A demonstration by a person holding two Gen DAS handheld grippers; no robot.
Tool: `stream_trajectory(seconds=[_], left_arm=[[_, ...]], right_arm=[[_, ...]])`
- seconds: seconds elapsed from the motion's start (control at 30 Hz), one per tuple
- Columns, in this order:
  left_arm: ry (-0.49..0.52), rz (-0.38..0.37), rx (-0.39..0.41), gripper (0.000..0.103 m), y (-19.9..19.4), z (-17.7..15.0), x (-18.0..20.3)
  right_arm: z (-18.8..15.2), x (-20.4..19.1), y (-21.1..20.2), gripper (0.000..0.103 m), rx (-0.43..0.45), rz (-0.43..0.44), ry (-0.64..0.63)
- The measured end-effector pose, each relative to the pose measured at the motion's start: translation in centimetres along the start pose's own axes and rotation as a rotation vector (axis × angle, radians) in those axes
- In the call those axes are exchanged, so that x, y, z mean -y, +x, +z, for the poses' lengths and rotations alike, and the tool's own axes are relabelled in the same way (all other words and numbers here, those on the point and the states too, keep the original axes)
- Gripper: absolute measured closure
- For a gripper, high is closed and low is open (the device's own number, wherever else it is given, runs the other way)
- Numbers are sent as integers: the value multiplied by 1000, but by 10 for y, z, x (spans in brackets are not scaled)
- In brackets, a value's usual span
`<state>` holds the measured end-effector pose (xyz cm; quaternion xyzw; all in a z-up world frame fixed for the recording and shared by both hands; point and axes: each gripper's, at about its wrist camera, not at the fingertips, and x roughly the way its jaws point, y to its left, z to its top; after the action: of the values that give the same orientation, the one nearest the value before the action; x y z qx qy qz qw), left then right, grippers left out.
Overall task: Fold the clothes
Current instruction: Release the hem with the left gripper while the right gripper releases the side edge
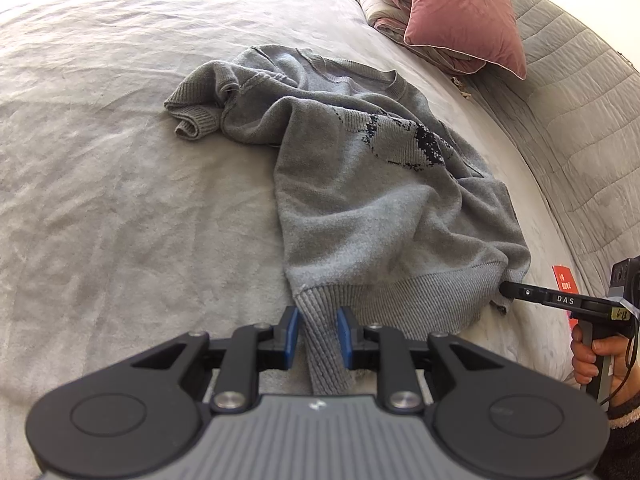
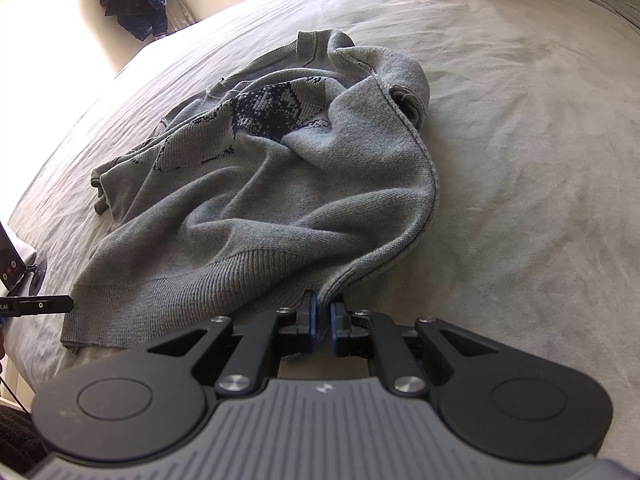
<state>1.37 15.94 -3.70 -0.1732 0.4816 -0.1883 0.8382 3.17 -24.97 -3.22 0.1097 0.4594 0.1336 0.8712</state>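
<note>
The grey sweater [image 1: 360,184] lies crumpled on the bed [image 1: 120,160]. The left gripper [image 1: 317,334] and right gripper [image 2: 323,322] each pinch a hem corner in narrow jaws, probably to spread it flat.

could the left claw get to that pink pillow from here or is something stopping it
Probably not yet: the left claw is shut on the gray sweater's ribbed hem, and the pink pillow lies far across the bed beyond the sweater.
</note>
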Motion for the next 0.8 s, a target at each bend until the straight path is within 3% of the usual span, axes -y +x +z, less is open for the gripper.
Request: stream_trajectory(seconds=[0.5,0.8], left_arm=[[-31,19,13,78,-1,3,-5],[-37,21,16,77,0,4,-4]], right_arm=[[12,33,-25,97,92,-133,62],[12,49,-21,97,60,-286,53]])
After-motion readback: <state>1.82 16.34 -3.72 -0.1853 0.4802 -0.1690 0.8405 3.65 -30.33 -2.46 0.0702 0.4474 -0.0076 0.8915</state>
